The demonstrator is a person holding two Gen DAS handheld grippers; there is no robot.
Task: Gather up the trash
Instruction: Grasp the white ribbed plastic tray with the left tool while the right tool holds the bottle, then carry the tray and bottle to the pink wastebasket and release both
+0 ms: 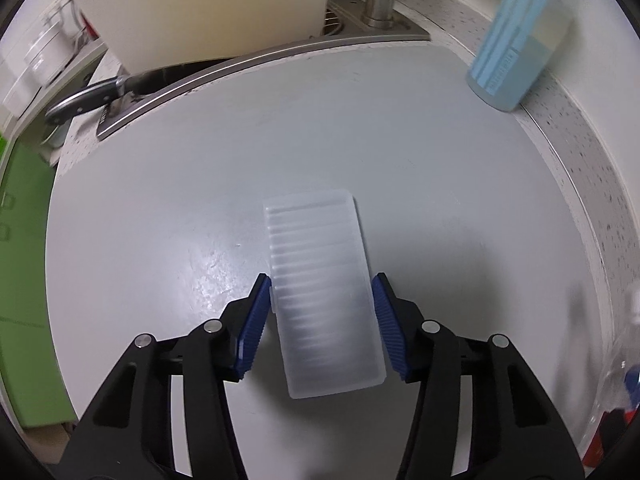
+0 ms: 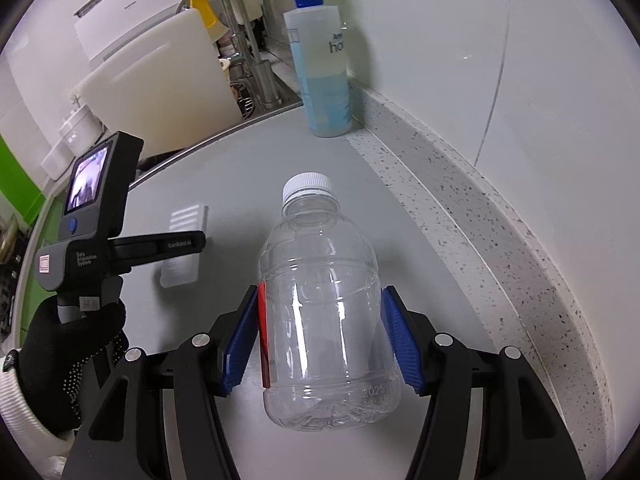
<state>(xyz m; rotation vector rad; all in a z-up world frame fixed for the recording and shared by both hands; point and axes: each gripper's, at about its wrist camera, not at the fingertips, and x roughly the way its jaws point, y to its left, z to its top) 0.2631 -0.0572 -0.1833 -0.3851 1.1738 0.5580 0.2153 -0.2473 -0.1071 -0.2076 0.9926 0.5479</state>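
A translucent ribbed plastic tray [image 1: 320, 292] lies on the grey counter [image 1: 160, 200]. My left gripper [image 1: 320, 300] straddles it, and its blue pads [image 1: 256, 320] rest against both long edges. In the right wrist view the same tray [image 2: 187, 216] shows under the left tool's black finger. My right gripper [image 2: 320, 332] is shut on a clear empty bottle [image 2: 320, 320] with a white cap [image 2: 308, 188] and a red label strip, held tilted above the counter. The bottle's blurred edge [image 1: 618, 360] shows at the far right of the left wrist view.
A blue-liquid detergent bottle [image 2: 322, 64] stands at the back by the speckled counter ledge [image 2: 460, 216]. A sink with a steel tap [image 2: 260, 64], a white cutting board [image 2: 160, 92] and a black-handled knife [image 1: 92, 98] lie behind. A black-gloved hand [image 2: 68, 360] holds the left tool.
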